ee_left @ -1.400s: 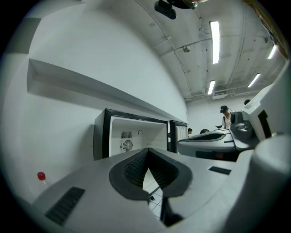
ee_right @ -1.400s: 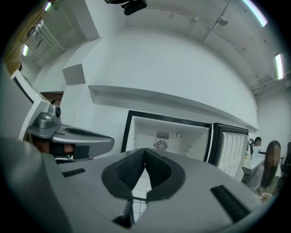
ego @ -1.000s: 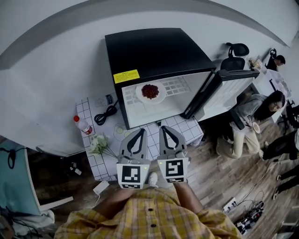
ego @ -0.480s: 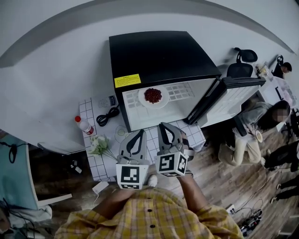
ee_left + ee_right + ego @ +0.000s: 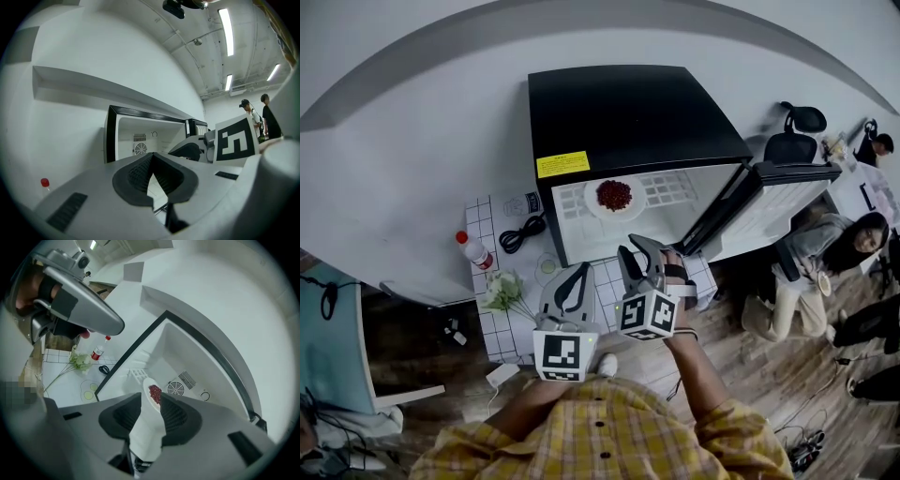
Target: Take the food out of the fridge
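The black-topped fridge [image 5: 637, 112] stands open, its door [image 5: 759, 202] swung out to the right. On its white shelf lies a white plate [image 5: 614, 208] with red food [image 5: 614, 194]. My right gripper [image 5: 639, 251] is in front of the opening, rolled to one side and pointing at the shelf. Its jaws are opening, with nothing between them. In the right gripper view the plate [image 5: 149, 401] and food [image 5: 154, 392] show through the gap of my right gripper [image 5: 150, 405]. My left gripper [image 5: 580, 269] hangs beside it over the table, shut and empty [image 5: 151, 159].
A white tiled table [image 5: 492, 328] in front of the fridge holds a red-capped bottle [image 5: 471, 251], a black cable [image 5: 520, 232] and white flowers [image 5: 502, 291]. People sit at the right [image 5: 825, 248], behind the open door. An office chair [image 5: 797, 122] stands further back.
My right gripper has rolled, moved closer to the fridge opening, and its jaws have gone from shut to apart. The left gripper has stayed where it was.
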A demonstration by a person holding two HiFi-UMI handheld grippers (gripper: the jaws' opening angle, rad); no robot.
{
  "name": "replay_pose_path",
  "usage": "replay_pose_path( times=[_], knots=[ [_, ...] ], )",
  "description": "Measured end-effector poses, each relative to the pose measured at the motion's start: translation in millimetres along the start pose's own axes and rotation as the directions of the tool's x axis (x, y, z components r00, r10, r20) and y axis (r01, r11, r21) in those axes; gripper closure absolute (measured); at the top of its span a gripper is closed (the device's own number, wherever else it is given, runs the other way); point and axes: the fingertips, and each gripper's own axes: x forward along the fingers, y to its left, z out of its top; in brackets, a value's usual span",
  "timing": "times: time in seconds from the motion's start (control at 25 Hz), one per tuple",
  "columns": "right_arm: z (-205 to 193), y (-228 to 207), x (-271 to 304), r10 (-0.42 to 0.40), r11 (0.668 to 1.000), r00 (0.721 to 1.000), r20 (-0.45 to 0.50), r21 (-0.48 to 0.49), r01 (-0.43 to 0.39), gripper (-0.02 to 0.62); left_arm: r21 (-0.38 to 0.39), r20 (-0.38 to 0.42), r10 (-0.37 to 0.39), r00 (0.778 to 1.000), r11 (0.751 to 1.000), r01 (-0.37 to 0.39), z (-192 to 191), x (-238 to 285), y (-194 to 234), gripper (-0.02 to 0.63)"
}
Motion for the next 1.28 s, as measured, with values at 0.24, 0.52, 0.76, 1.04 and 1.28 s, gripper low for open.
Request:
replay_pose_path(
  times=[0.24, 0.52, 0.76, 1.04, 1.28],
  knots=[
    [-8, 1, 22, 0.020, 0.981, 0.999, -0.034, -0.194, -0.026, 0.463, -0.003, -0.011, 0.004, 1.000, 1.000, -0.004, -4, -1, -1, 0.600],
    [-23, 9, 57, 0.041, 0.934, 0.995, -0.085, -0.351, -0.069, 0.457, 0.011, -0.023, 0.017, 1.000, 1.000, -0.017, -7, -3, 1, 0.600],
    [-33, 12, 77, 0.046, 0.911, 0.991, -0.125, -0.401, -0.093, 0.453, 0.008, -0.032, 0.034, 0.999, 0.999, -0.033, -9, -6, 5, 0.600],
    [-37, 10, 93, 0.054, 0.903, 0.988, -0.141, -0.416, -0.109, 0.453, 0.021, -0.044, 0.049, 0.998, 0.999, -0.048, -11, -4, 9, 0.600],
    [-40, 7, 103, 0.041, 0.890, 0.988, -0.150, -0.445, -0.105, 0.463, 0.025, -0.046, 0.061, 0.997, 0.998, -0.060, -11, -1, 12, 0.600]
  ],
)
